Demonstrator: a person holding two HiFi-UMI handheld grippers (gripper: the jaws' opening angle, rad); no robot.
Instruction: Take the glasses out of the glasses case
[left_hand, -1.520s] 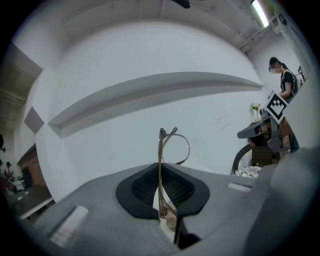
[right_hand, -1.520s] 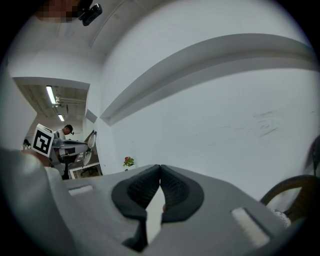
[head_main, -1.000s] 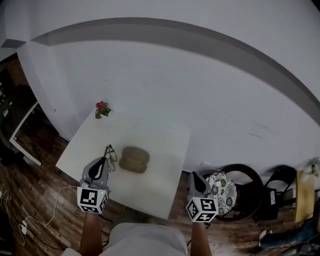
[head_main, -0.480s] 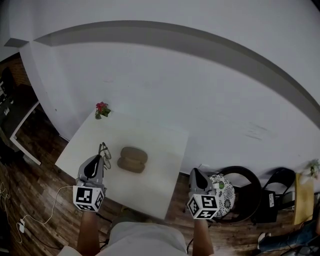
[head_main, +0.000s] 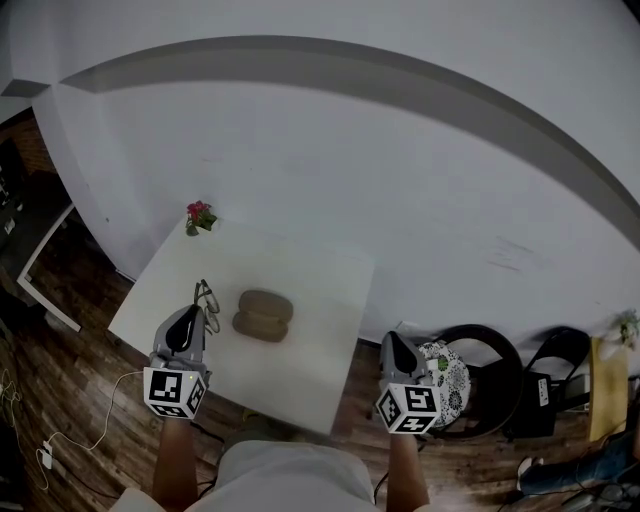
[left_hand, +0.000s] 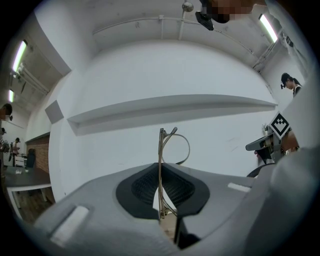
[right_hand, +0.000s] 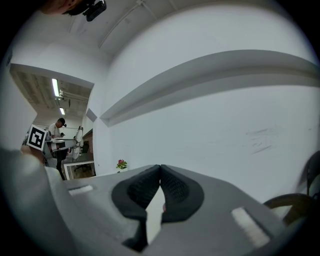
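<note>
A brown glasses case (head_main: 263, 315) lies shut in the middle of the small white table (head_main: 320, 340). My left gripper (head_main: 196, 310) is shut on thin wire-framed glasses (head_main: 208, 298), held just left of the case above the table. In the left gripper view the glasses (left_hand: 168, 145) stick up from between the closed pads (left_hand: 145, 187). My right gripper (head_main: 392, 346) hangs off the table's right edge, shut and empty, its pads (right_hand: 172, 189) touching at the tips.
A small pot of pink flowers (head_main: 200, 216) stands at the table's far left corner. A round stool with a patterned cushion (head_main: 448, 375) and dark chairs (head_main: 540, 385) stand right of the table. A cable (head_main: 80, 430) lies on the wooden floor at left.
My left gripper has drawn back to the left with the glasses, away from the case. The case, open a second ago, now lies shut. The right gripper barely moved.
</note>
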